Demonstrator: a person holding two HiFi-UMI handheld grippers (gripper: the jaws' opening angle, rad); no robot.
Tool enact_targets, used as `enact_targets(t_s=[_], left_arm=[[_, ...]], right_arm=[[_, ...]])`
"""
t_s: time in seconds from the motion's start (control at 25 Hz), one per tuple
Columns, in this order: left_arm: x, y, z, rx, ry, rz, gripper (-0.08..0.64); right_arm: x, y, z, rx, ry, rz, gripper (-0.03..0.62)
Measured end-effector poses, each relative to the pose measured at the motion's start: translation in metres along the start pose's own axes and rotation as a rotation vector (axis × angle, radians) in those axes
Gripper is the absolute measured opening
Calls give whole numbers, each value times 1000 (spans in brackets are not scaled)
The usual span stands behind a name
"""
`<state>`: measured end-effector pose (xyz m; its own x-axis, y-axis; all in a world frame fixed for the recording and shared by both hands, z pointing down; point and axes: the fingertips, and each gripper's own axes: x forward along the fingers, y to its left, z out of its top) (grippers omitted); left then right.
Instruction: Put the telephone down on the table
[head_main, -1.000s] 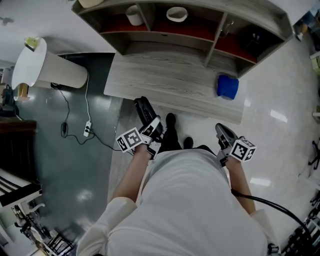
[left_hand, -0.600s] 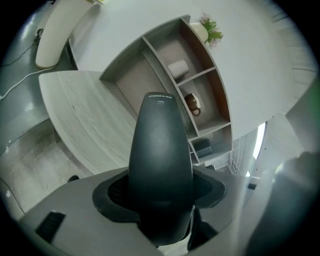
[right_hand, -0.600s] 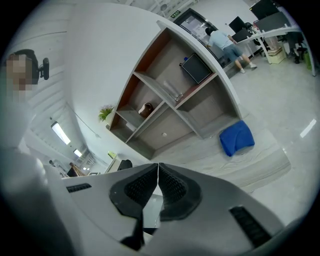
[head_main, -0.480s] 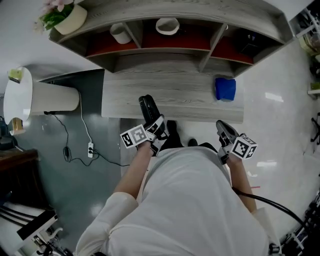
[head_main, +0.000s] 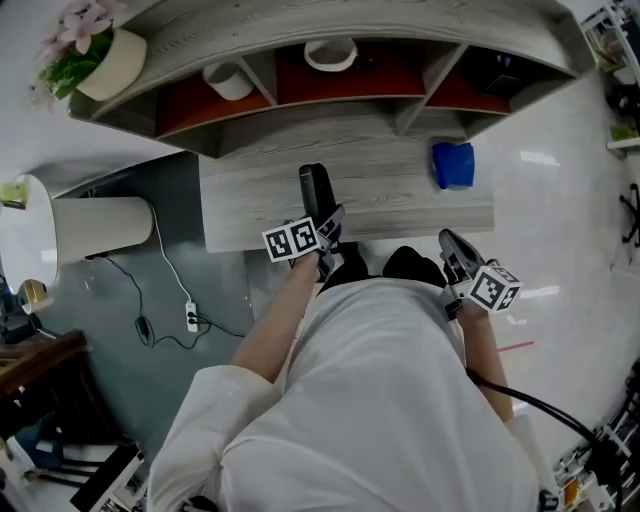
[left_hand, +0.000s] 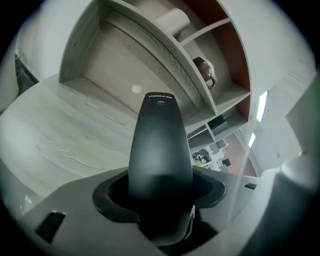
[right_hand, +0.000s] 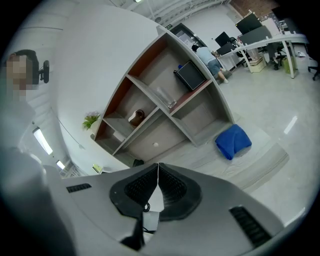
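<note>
Well, the left tool (head_main: 327, 235) clamps a black telephone (left_hand: 160, 145), its tiny white print unreadable, over the grey tabletop's (head_main: 400, 205) near edge, while the right tool (head_main: 455, 255) hangs aside, jaws pressed together, empty.

Curved wooden shelf unit (head_main: 330, 40), glossy floor (head_main: 560, 240)

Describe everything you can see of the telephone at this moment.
The telephone is a black, matte, plastic-looking handset, long and smooth, with a rounded far end that bears small pale print. Its near end sits clamped in the left gripper, whose jaws close on both its sides. In the head view it juts forward from the gripper over the grey wood-grain table, pointing toward the shelves. Whether it touches the table cannot be told.
</note>
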<state>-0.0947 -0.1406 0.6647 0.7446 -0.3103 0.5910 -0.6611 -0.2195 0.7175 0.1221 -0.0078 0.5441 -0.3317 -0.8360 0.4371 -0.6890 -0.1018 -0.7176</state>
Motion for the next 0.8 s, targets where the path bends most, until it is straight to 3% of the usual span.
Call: enact_targets(t_s=[0.32, 0.64, 0.8], left_arm=[[32, 36, 14, 292, 173, 106, 296], [79, 51, 35, 755, 431, 112, 296], [100, 66, 46, 923, 541, 100, 296]], right_arm=[[10, -7, 9, 12, 26, -16, 18], [21, -23, 15, -15, 93, -17, 18], [32, -24, 11, -50, 138, -27, 18]])
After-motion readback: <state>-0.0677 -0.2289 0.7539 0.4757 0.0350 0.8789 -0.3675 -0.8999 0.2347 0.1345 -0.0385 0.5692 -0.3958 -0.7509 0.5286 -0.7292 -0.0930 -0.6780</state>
